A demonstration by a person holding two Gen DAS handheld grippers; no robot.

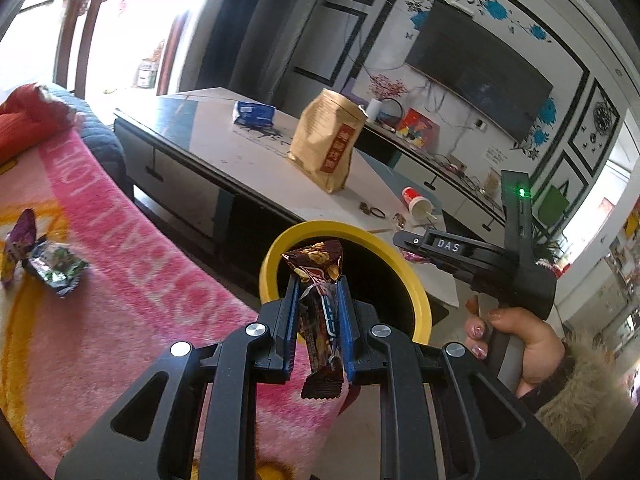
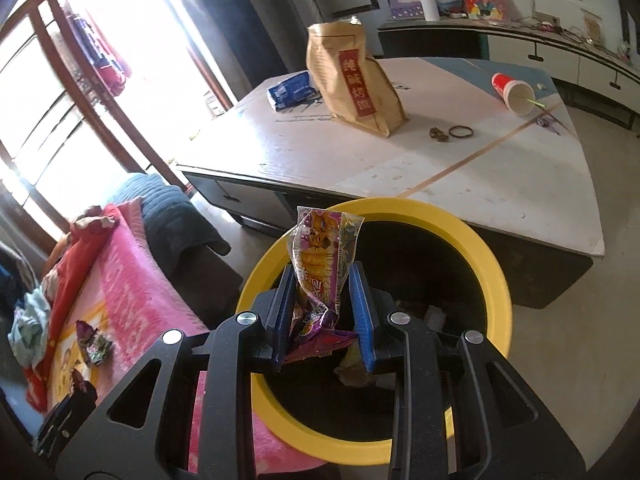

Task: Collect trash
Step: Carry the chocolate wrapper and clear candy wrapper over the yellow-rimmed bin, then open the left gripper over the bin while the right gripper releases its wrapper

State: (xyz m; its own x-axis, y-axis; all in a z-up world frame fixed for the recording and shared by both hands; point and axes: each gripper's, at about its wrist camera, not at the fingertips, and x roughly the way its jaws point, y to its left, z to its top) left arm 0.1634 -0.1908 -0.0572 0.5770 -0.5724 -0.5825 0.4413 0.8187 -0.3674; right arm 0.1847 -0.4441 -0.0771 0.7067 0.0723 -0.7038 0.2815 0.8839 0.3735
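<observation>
My left gripper (image 1: 318,284) is shut on a brown candy-bar wrapper (image 1: 318,312), held upright at the near rim of a yellow-rimmed black bin (image 1: 420,300). My right gripper (image 2: 322,276) is shut on a purple and clear snack wrapper (image 2: 320,264), which stands over the bin (image 2: 500,276); crumpled trash lies inside. In the left wrist view the right gripper (image 1: 404,240) reaches over the bin's far side, a hand (image 1: 516,340) on its handle. Two more wrappers (image 1: 40,260) lie on the pink blanket (image 1: 132,280), and show again as wrappers (image 2: 94,342) in the right wrist view.
A low white table (image 2: 360,160) stands behind the bin with a brown paper bag (image 2: 352,80), a blue packet (image 2: 290,90), a tipped red paper cup (image 2: 514,92) and small rings (image 2: 460,132). A TV cabinet (image 2: 560,52) lines the far wall. The sofa blanket (image 2: 132,292) lies left.
</observation>
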